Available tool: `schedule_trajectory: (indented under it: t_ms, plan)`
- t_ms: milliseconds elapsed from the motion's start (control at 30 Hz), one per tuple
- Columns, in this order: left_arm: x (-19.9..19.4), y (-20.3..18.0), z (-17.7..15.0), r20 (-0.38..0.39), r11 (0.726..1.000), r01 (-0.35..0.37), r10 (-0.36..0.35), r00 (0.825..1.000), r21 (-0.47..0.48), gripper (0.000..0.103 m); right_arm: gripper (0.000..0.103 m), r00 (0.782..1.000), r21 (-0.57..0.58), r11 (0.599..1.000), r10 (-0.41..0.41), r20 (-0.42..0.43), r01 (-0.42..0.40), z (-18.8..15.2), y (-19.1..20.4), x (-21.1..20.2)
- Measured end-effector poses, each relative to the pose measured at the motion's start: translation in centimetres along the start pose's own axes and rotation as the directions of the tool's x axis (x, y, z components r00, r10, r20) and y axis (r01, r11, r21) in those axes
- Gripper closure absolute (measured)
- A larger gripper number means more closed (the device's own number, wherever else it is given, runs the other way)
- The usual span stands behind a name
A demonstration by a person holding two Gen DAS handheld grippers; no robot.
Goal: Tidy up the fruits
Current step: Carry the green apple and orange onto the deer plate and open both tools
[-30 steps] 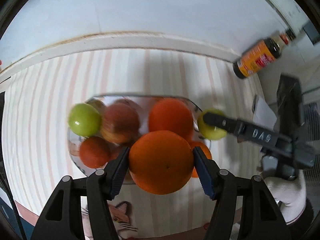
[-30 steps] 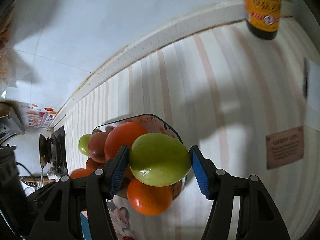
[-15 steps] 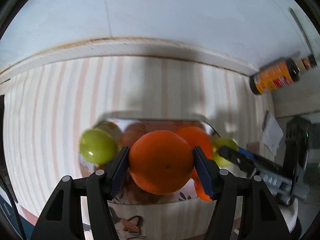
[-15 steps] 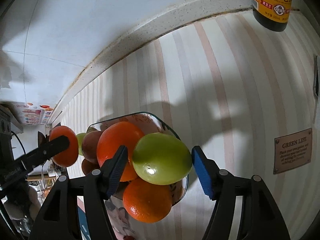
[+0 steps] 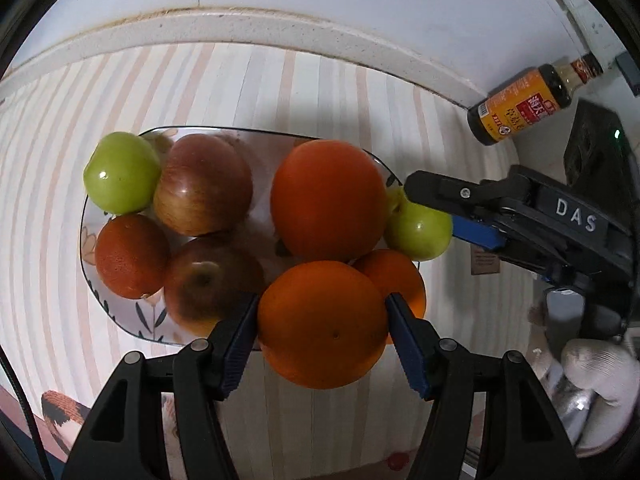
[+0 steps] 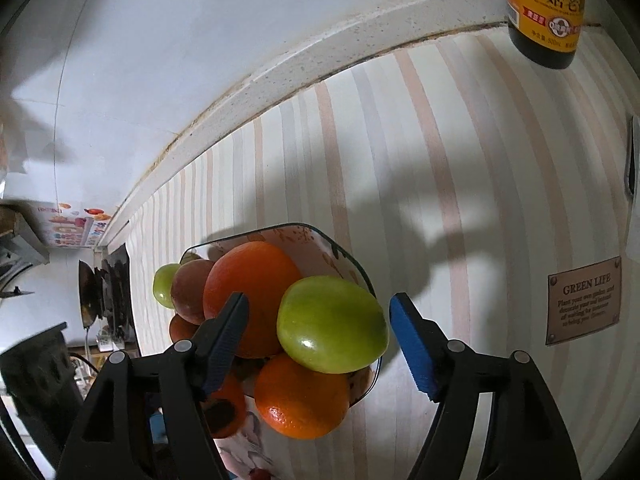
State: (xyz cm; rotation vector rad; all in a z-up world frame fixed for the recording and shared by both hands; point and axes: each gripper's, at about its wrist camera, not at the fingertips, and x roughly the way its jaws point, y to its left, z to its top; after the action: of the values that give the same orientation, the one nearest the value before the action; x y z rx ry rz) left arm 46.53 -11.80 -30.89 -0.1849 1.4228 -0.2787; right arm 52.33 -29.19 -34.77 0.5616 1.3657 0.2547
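A glass plate (image 5: 86, 236) on a striped mat holds several fruits: a green apple (image 5: 120, 172), two red apples (image 5: 204, 188), oranges (image 5: 328, 200). My left gripper (image 5: 322, 326) is shut on an orange (image 5: 320, 324) over the plate's near edge. My right gripper (image 6: 320, 322) is open, its pads apart on either side of a green apple (image 6: 332, 324) that rests on the plate's right edge; it shows in the left wrist view (image 5: 418, 230) too. The plate (image 6: 320, 236) also shows in the right wrist view.
A dark sauce bottle with an orange label (image 5: 524, 106) stands at the back right by the wall; it also shows in the right wrist view (image 6: 546, 4). A brown "GREEN LIFE" tag (image 6: 584, 300) lies on the mat right of the plate.
My right gripper has opened and let go of the green apple, which now rests on the plate's edge. My left gripper has come back down to the plate's near edge with its orange.
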Motion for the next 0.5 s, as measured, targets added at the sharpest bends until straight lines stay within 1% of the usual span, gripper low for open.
schedule_trajectory:
  t_ms: [100, 300, 400, 433, 500]
  plan:
    - [-0.1, -0.7, -0.4, 0.065, 0.998, -0.052, 0.049, 0.997, 0.047, 0.04, 0.023, 1.0, -0.018, 1.0, -0.01, 0.008, 0.01, -0.4, 0.6, -0.2]
    - [-0.3, -0.9, -1.6, 0.139, 0.991, -0.092, 0.078, 0.987, 0.099, 0.04, 0.022, 0.999, -0.019, 1.0, -0.001, 0.04, 0.002, -1.2, 0.5, -1.6]
    - [-0.4, -1.0, -2.3, 0.185, 0.988, -0.104, 0.082, 0.979, 0.115, 0.04, 0.022, 0.998, -0.016, 1.0, 0.002, 0.064, -0.001, -1.5, 0.1, -2.6]
    - [-0.3, -0.9, -2.1, 0.188, 0.988, -0.101, 0.079, 0.979, 0.114, 0.04, 0.022, 0.998, -0.014, 1.0, 0.004, 0.068, -0.003, -1.6, -0.1, -2.9]
    - [-0.3, -0.8, -1.5, 0.166, 0.989, -0.096, 0.076, 0.983, 0.115, 0.04, 0.022, 0.997, -0.012, 1.0, 0.007, 0.073, -0.006, -1.8, -0.2, -3.3]
